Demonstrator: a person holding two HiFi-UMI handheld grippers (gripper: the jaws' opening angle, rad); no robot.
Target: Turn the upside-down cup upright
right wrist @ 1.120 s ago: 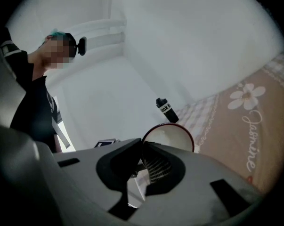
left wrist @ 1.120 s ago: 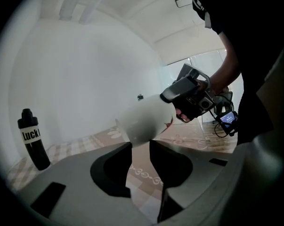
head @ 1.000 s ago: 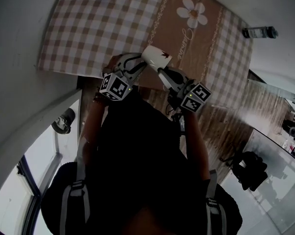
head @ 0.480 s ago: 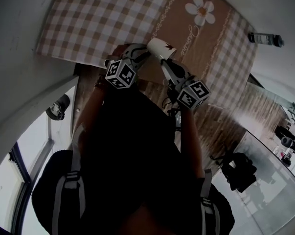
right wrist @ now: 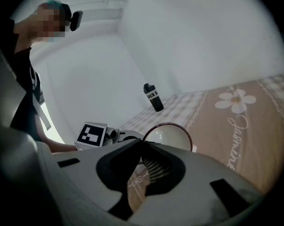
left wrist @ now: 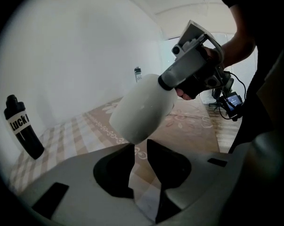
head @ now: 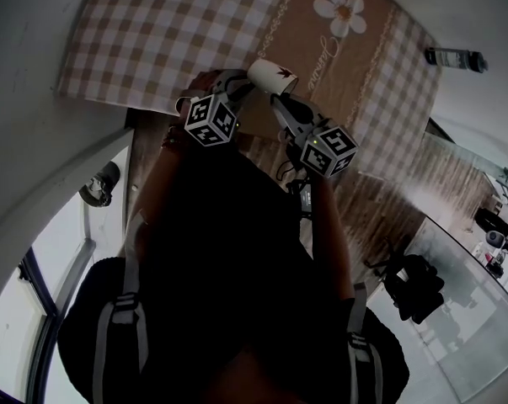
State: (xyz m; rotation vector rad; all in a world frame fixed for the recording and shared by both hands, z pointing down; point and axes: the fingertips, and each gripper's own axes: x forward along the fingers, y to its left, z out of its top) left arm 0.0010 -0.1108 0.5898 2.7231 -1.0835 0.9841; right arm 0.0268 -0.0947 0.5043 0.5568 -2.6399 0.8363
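A white cup (head: 270,76) with a leaf print and a dark rim hangs tilted on its side above the checked tablecloth (head: 144,40). My right gripper (head: 275,99) is shut on its rim; the right gripper view shows the cup's open mouth (right wrist: 168,134) just beyond the pinched jaws (right wrist: 142,145). My left gripper (head: 241,81) sits at the cup's closed base. In the left gripper view the cup's body (left wrist: 142,108) ends right at the fingertips (left wrist: 139,145). These jaws have just been closing, but cloth shows through the gap and nothing is clamped.
A black bottle (left wrist: 23,126) stands at the far end of the table, also seen as the bottle (right wrist: 153,97). A second bottle (head: 451,57) lies beyond the cloth's right edge. The cloth's daisy print (head: 338,8) is near the cup. Wooden floor (head: 388,217) lies right of the table.
Both grippers and the cup have sunk a little towards the table. The left gripper's jaws have narrowed and sit closer to the cup's base.
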